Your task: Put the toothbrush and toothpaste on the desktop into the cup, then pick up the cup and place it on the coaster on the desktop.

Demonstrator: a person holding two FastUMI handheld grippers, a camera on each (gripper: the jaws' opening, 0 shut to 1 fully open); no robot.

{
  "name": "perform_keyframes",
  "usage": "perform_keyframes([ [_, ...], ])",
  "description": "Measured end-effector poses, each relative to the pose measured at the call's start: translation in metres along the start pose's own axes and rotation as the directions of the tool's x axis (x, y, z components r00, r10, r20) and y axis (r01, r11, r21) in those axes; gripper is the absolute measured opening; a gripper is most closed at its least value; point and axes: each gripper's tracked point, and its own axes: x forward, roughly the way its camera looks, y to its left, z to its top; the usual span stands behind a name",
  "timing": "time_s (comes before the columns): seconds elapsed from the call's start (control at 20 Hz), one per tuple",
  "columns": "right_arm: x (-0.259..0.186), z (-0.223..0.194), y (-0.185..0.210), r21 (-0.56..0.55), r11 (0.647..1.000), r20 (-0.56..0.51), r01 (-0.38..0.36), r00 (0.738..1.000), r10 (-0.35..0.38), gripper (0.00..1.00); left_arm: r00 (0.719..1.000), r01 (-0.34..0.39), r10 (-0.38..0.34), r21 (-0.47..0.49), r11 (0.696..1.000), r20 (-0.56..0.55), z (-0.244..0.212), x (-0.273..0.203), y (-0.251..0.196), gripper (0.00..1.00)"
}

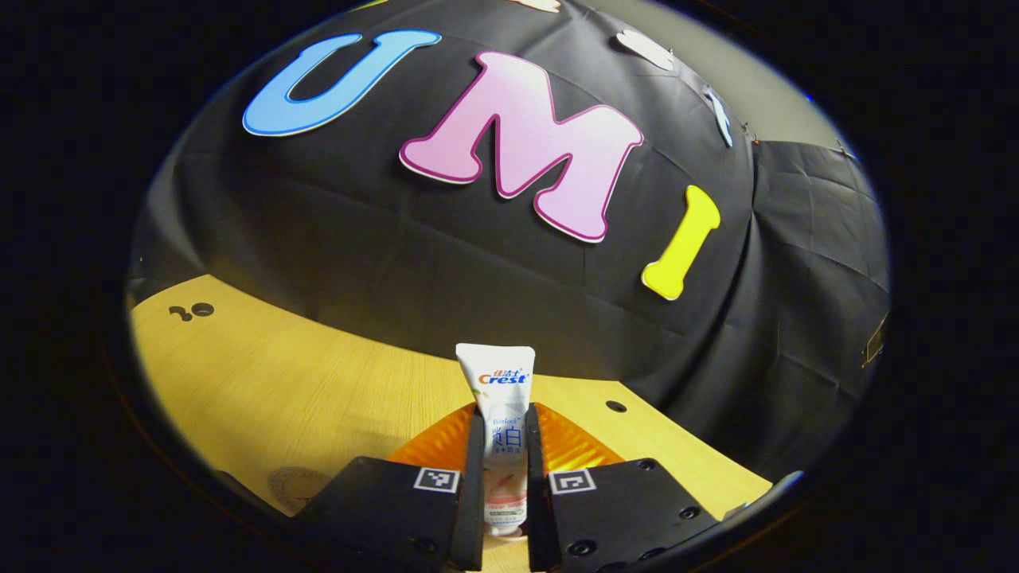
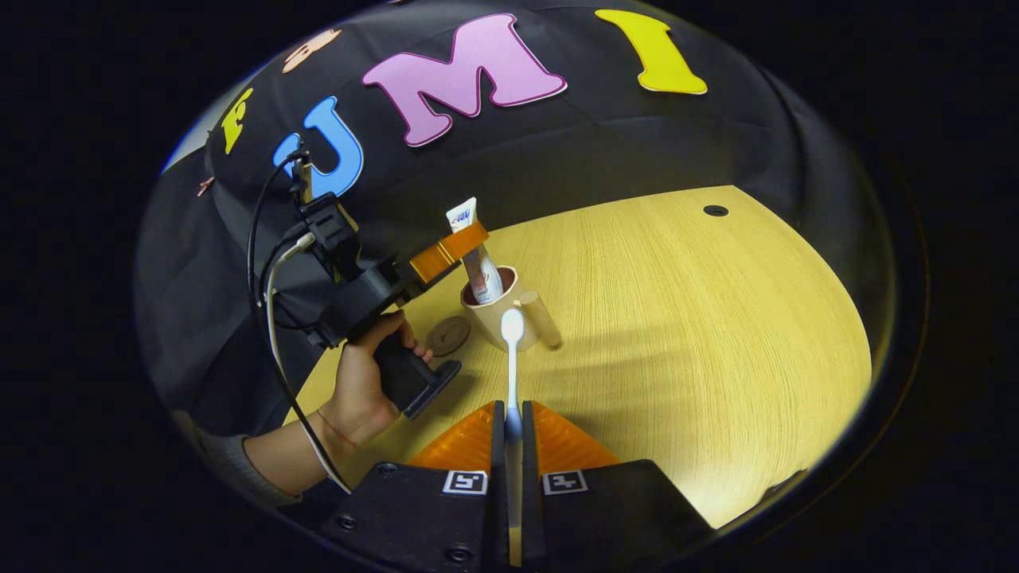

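In the left gripper view, my left gripper is shut on a white toothpaste tube, which stands upright between the fingers. The right gripper view shows the same tube with its lower end inside a beige cup while the left gripper, held by a hand, still clamps it from the left. My right gripper is shut on a white toothbrush, whose head points at the cup from just in front of it. A round brown coaster lies on the table left of the cup.
The wooden table stretches wide to the right of the cup, with a small hole near its far edge. Black cloth walls the booth behind. Cables hang from the left gripper. A faint round coaster lies on the wood at lower left.
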Motion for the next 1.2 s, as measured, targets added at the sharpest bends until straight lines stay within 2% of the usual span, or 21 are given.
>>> perform_keyframes([
  [0.2, -0.001, 0.003, -0.002, 0.005, 1.000, 0.009, 0.005, 1.000, -0.005, 0.11, 0.998, -0.005, 0.005, 0.007, 1.000, -0.055, -0.017, -0.007, 0.001, 0.31],
  [0.45, -0.003, 0.011, 0.001, 0.019, 1.000, 0.031, 0.001, 1.000, -0.002, 0.11, 0.995, 0.000, 0.008, 0.074, 0.997, -0.103, -0.032, -0.012, 0.000, 0.38],
  [0.5, -0.004, 0.015, 0.003, 0.021, 1.000, 0.039, -0.001, 0.999, 0.001, 0.11, 0.994, 0.002, 0.007, 0.084, 0.996, -0.106, -0.033, -0.015, -0.001, 0.41],
  [0.55, -0.005, 0.020, 0.004, 0.027, 1.000, 0.051, -0.005, 0.999, 0.003, 0.11, 0.994, 0.003, 0.007, 0.096, 0.995, -0.110, -0.033, -0.019, -0.002, 0.49],
  [0.6, -0.005, 0.026, 0.007, 0.036, 0.999, 0.064, -0.012, 0.998, 0.010, 0.10, 0.993, 0.001, 0.012, 0.109, 0.994, -0.116, -0.032, -0.023, -0.003, 0.63],
  [0.65, -0.006, 0.033, 0.008, 0.047, 0.999, 0.082, -0.019, 0.996, 0.015, 0.11, 0.993, -0.001, 0.016, 0.123, 0.992, -0.119, -0.031, -0.027, -0.002, 0.59],
  [0.75, -0.003, 0.051, 0.012, 0.067, 0.997, 0.122, -0.035, 0.992, 0.027, 0.10, 0.993, 0.004, 0.014, 0.149, 0.989, -0.115, -0.024, -0.037, -0.004, 0.66],
  [0.85, -0.001, 0.068, 0.017, 0.073, 0.996, 0.163, -0.054, 0.986, 0.041, 0.10, 0.994, 0.020, -0.003, 0.164, 0.986, -0.107, -0.015, -0.055, -0.007, 0.67],
  [0.9, 0.001, 0.078, 0.021, 0.073, 0.995, 0.187, -0.069, 0.981, 0.054, 0.10, 0.994, 0.019, -0.002, 0.162, 0.987, -0.108, -0.013, -0.065, -0.007, 0.76],
  [0.95, 0.004, 0.088, 0.027, 0.073, 0.993, 0.210, -0.088, 0.975, 0.071, 0.10, 0.994, 0.018, -0.001, 0.156, 0.988, -0.110, -0.012, -0.078, -0.004, 0.68],
  [1.2, 0.028, 0.134, 0.056, 0.026, 0.983, 0.308, -0.181, 0.937, 0.165, 0.10, 0.990, -0.017, 0.037, 0.144, 0.989, -0.139, -0.021, -0.144, 0.014, 0.68],
])
